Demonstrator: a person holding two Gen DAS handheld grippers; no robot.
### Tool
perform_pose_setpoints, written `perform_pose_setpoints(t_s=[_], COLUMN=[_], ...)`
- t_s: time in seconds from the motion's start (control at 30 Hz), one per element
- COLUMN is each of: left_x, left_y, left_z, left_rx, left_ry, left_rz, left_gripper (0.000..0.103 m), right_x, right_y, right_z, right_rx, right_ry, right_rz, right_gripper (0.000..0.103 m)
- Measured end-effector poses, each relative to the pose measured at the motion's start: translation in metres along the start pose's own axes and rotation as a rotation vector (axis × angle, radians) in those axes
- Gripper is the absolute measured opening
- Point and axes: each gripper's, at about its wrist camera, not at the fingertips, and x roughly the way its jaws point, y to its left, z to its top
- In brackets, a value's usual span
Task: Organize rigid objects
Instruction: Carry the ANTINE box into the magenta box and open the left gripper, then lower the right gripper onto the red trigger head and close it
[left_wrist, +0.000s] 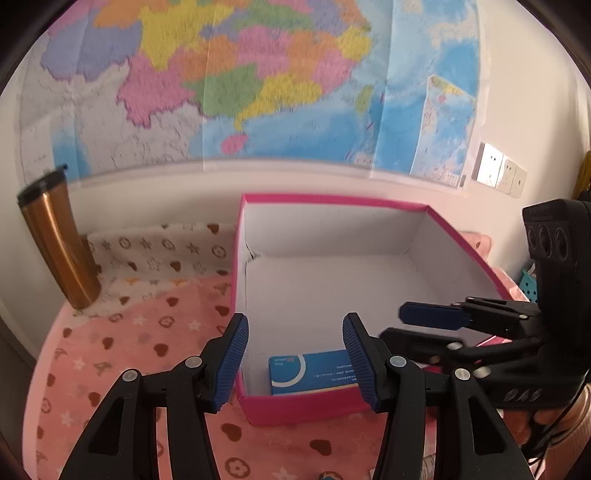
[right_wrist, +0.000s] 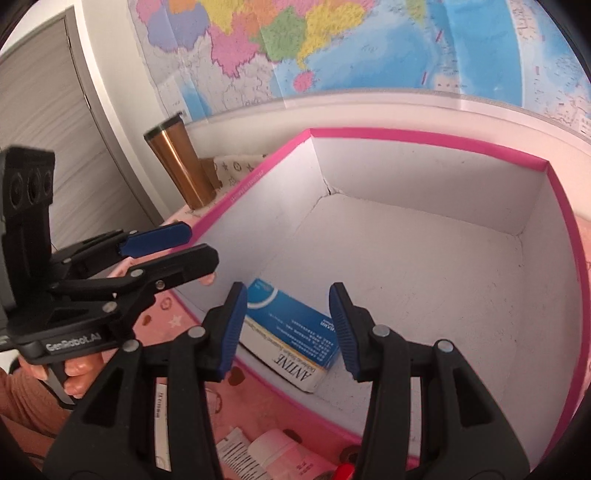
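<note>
Biggest thing up top is the colourful wall map (left_wrist: 236, 74), taped up behind everything, and under it a pink blanket (left_wrist: 122, 350) with hearts and stars covers the surface. Sitting on that is the pink box (left_wrist: 295, 408), white inside, pretty roomy. Off to its left near the wall there's a copper tumbler (left_wrist: 59, 243) with a black lid, standing well apart from the box. Left gripper (left_wrist: 295, 363) hangs right over the box's near edge with its blue pads spread wide, nothing between them. Right gripper (right_wrist: 287, 328) is also spread apart and holding nothing, hovering over the near left corner of the box. Then the little blue and white medicine carton (right_wrist: 295, 330) is lying flat on the box floor, tucked against the near wall in that corner. A couple of white wall sockets (left_wrist: 498, 173) show at the right.
</note>
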Motion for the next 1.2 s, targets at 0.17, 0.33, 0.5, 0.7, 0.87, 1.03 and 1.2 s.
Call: perform_pose_setpoints(t_s=[0.17,0.33,0.5,0.7,0.87,1.03,1.2], left_x=[-0.029,-0.041,-0.033,-0.014,-0.002,0.006,0.017], left_y=[-0.012,-0.032,-0.057,-0.083,-0.101,-0.114,-0.118], left_z=[-0.006,-0.019,-0.041,-0.061,-0.071,-0.074,-0.074], left_rx=[0.021,0.052,0.079,0.086,0.101,0.106,0.096], left_ry=[-0.066,-0.063,0.013,0.114,0.171,0.203,0.237], left_rz=[-0.045,-0.152,-0.241,-0.328,-0.362,-0.383,-0.400], left_gripper=[0.065,0.067,0.067,0.067,0.067,0.067,0.067], right_x=[-0.056,-0.106,-0.121,-0.116,-0.109,-0.096,-0.085], right_y=[-0.001,-0.010,-0.029,-0.060,-0.068,-0.074,-0.081], right_z=[-0.010,-0.035,-0.078,-0.119,-0.125,-0.126,-0.127], right_rx=[0.009,0.030,0.126,0.277,0.336,0.395,0.469], right_ry=[-0.100,-0.147,-0.069,0.003,0.005,0.021,0.038], right_rz=[-0.011,-0.091,-0.142,-0.152,-0.099,-0.063,-0.044], right_gripper=[0.053,0.056,0.056,0.055,0.055,0.055,0.055])
